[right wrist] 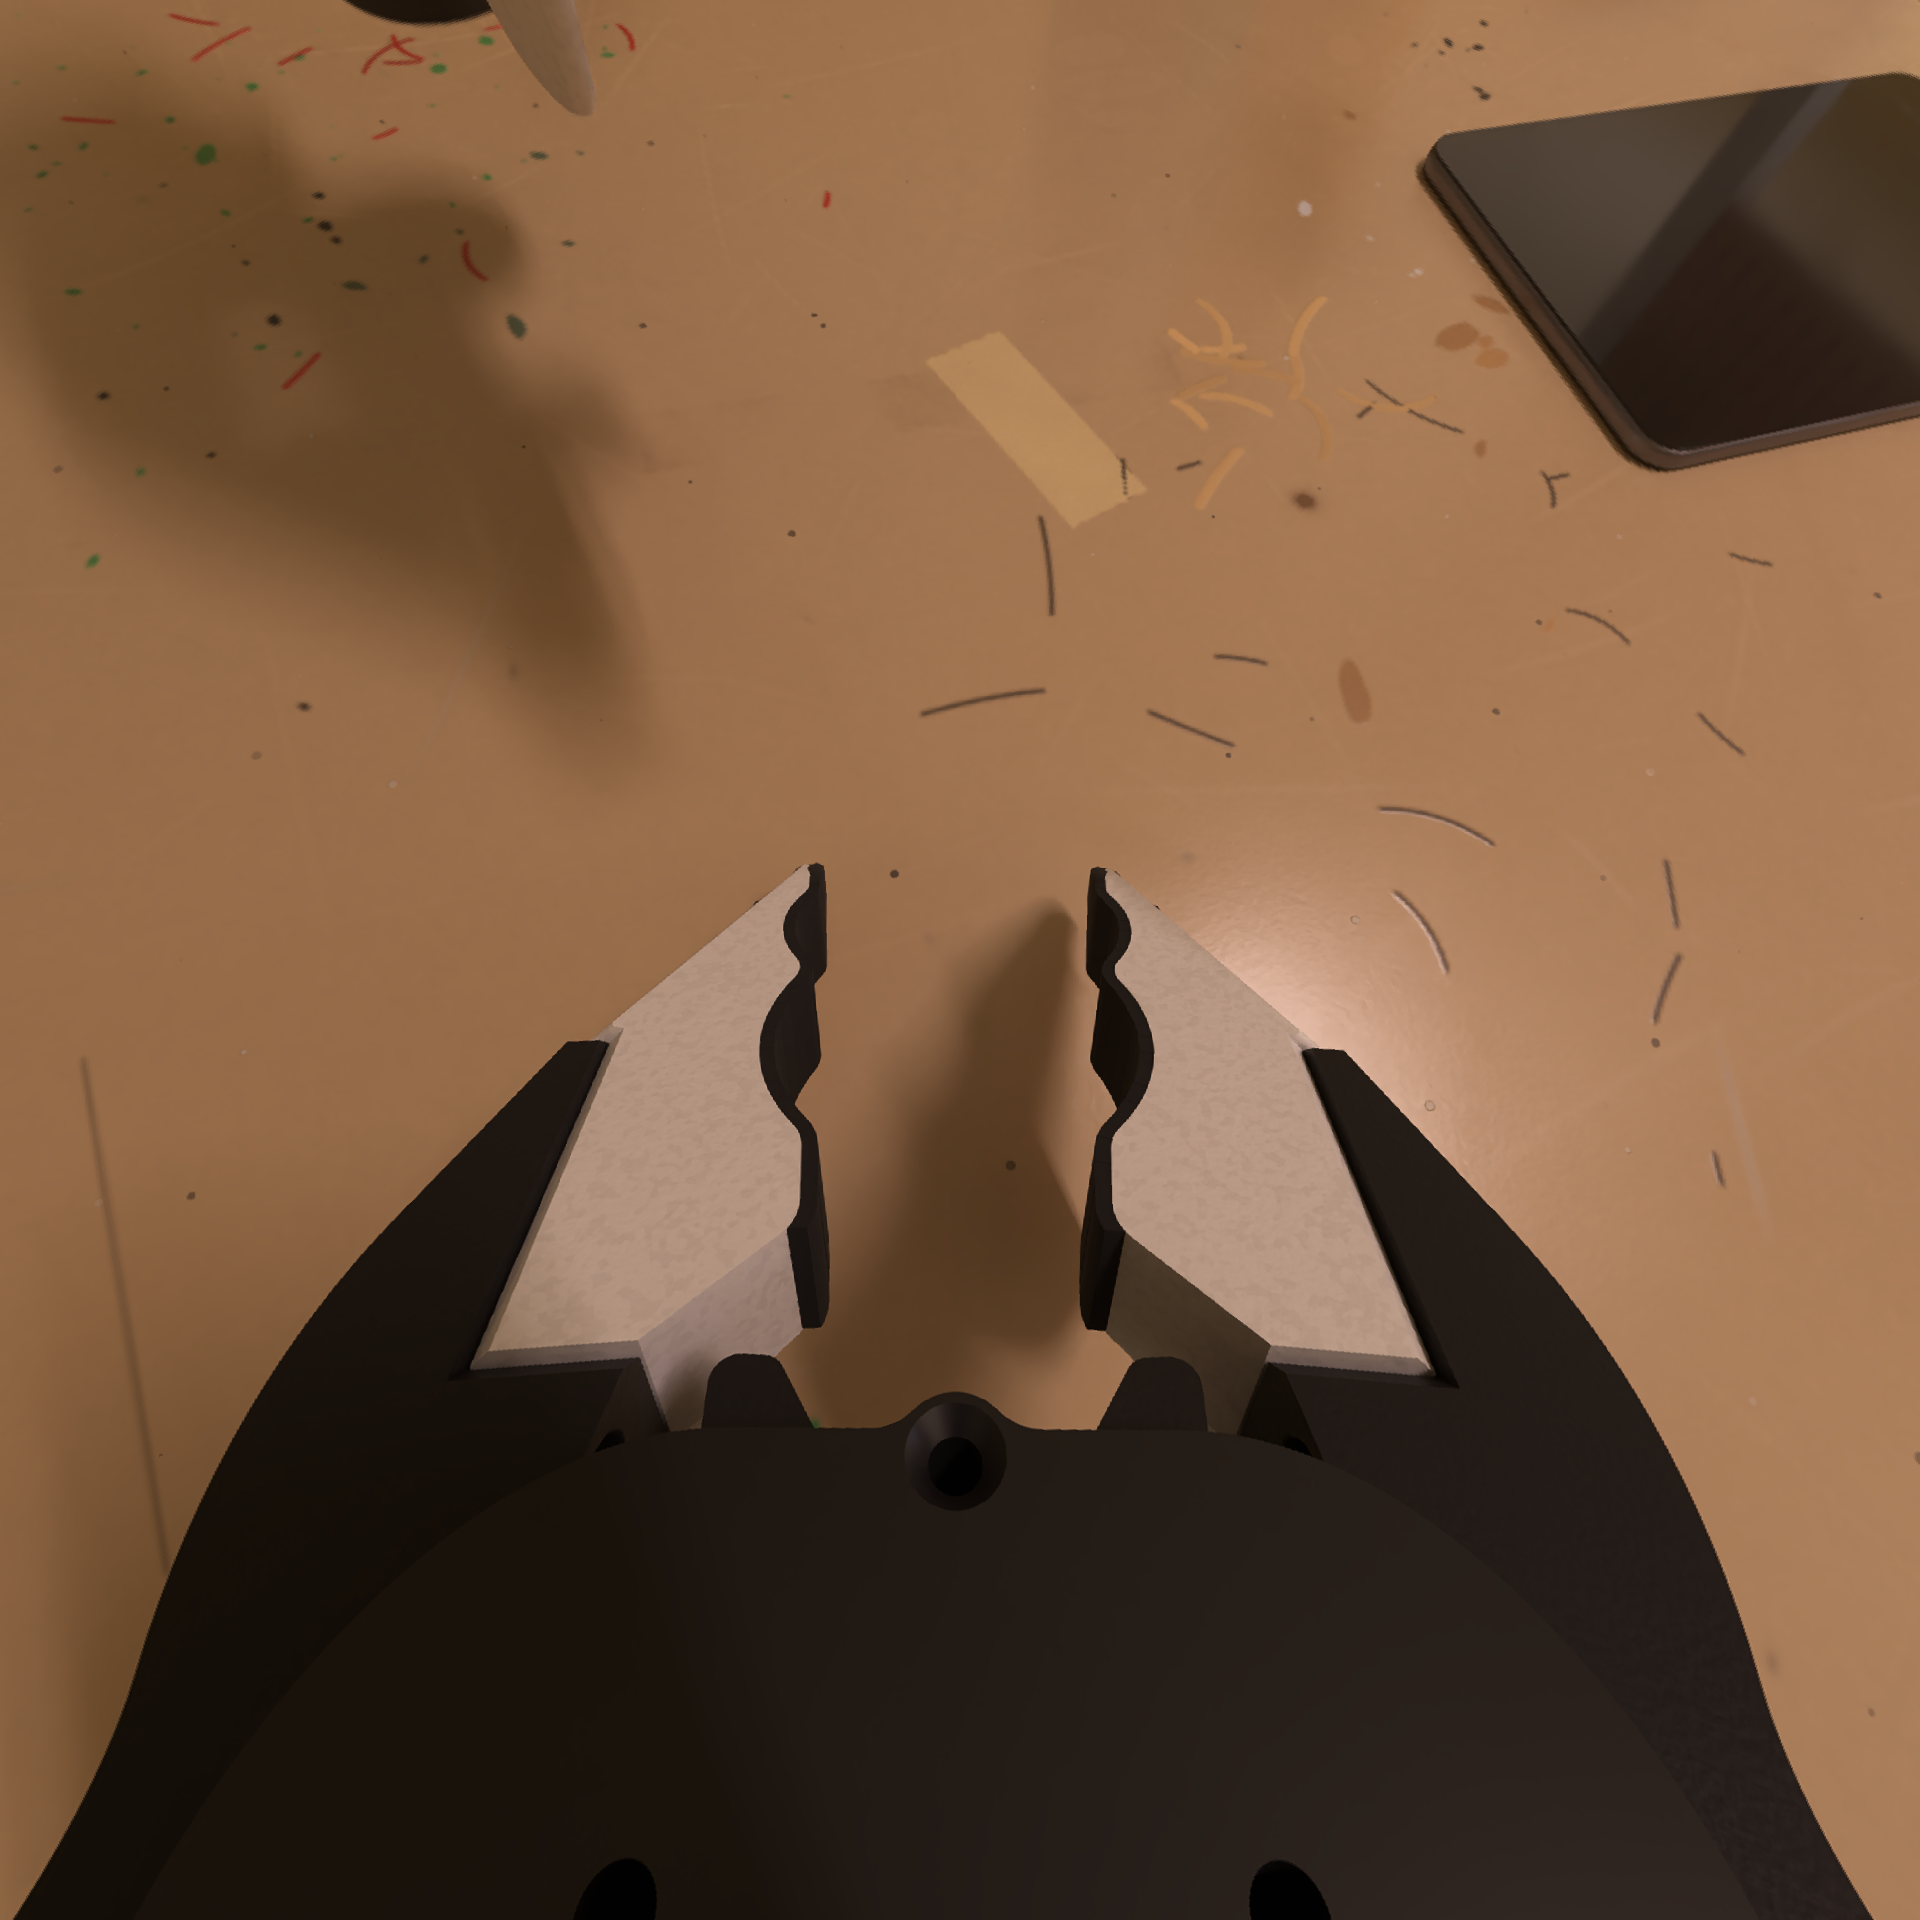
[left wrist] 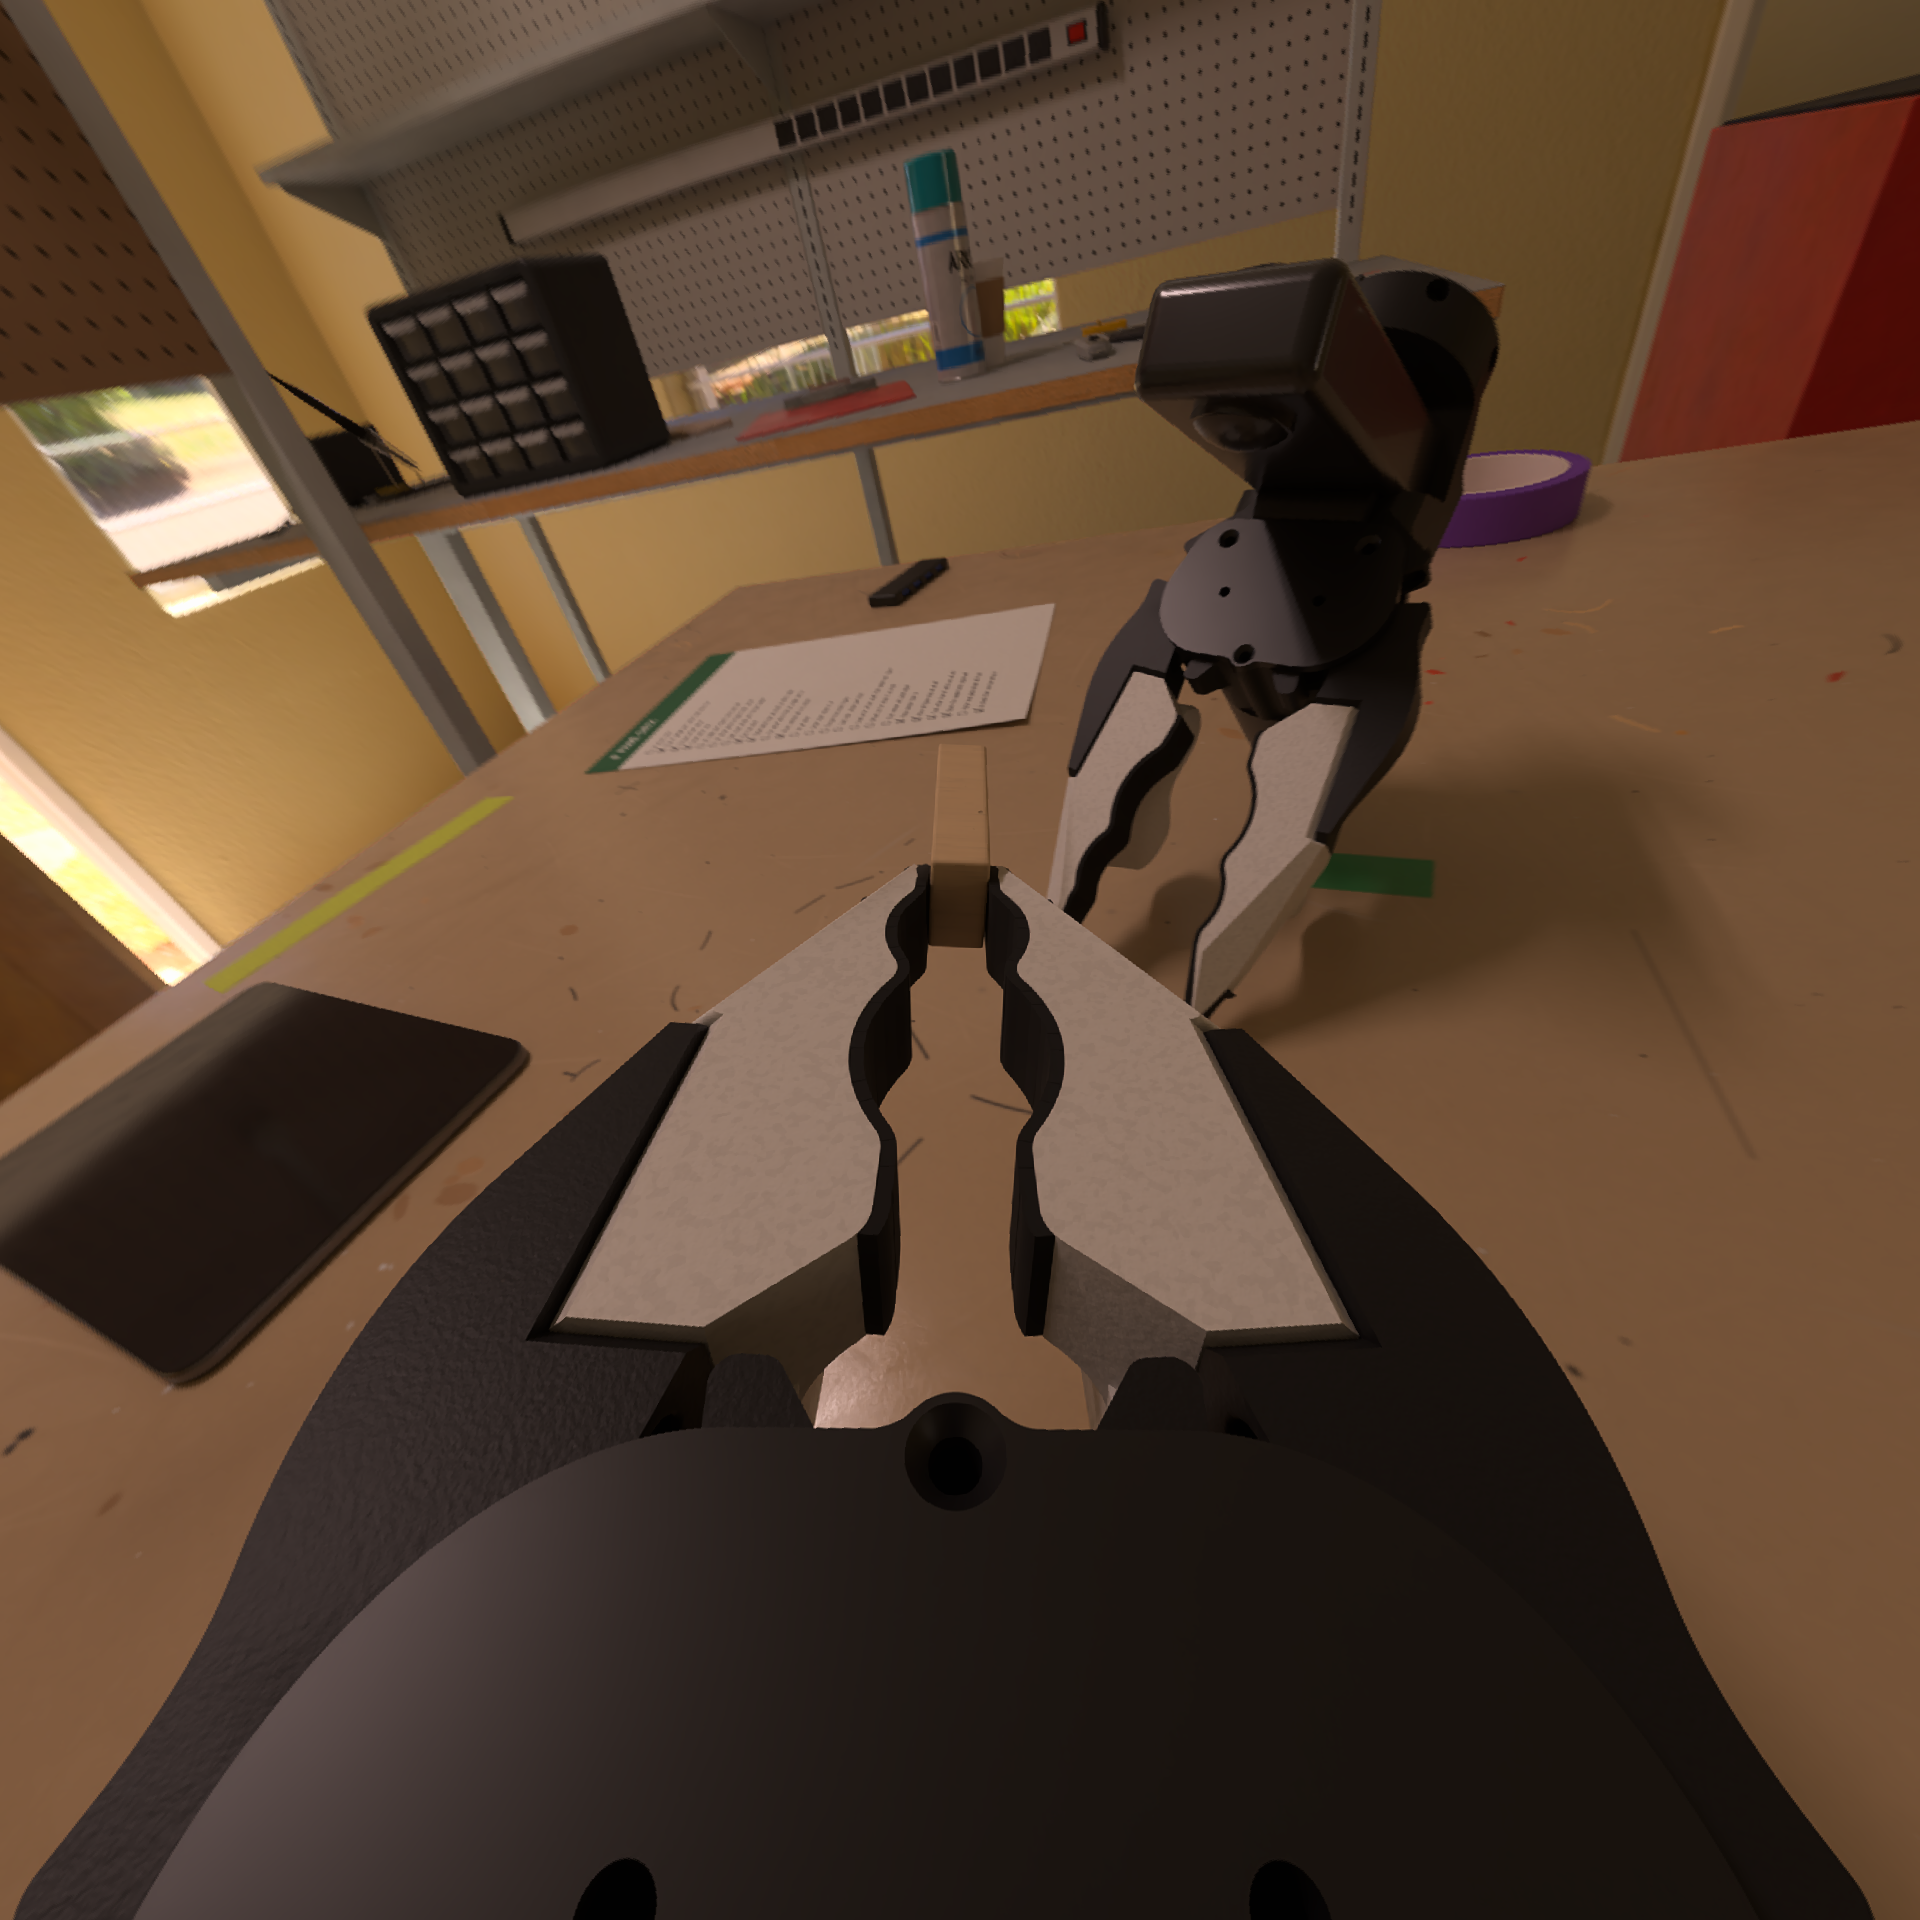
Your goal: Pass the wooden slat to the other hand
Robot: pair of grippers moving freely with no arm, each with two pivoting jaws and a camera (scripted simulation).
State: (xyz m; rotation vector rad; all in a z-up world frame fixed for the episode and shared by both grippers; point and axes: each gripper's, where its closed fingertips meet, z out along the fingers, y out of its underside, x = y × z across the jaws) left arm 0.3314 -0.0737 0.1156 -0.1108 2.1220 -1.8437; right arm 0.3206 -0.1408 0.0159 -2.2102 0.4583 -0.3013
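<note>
Clamped between the tips of the left gripper (left wrist: 957, 899) is the wooden slat (left wrist: 958, 831), a pale, square-edged strip that juts forward and up beyond the fingers, above the workbench (left wrist: 1558, 1039). It looks light and stiff, so it should not sag or bend when taken by one end; its smooth flat faces may slide if pinched only lightly. Its free far end, clear of the left fingertips, seems the sensible place for a second hold, across the flat faces. How long the slat is cannot be judged, since it points nearly straight away from the left wrist camera, and any part below the tips is hidden. Just beside it to the right, the right gripper (left wrist: 1143, 935) points down at the bench, jaws apart with nothing between them. Its own camera shows only scuffed bench, a strip of tan tape (right wrist: 1034, 426) and a dark tablet (right wrist: 1714, 270); the slat does not appear there. A pale fingertip cut off at that view's top edge is probably the left gripper's, though I cannot be sure.
</note>
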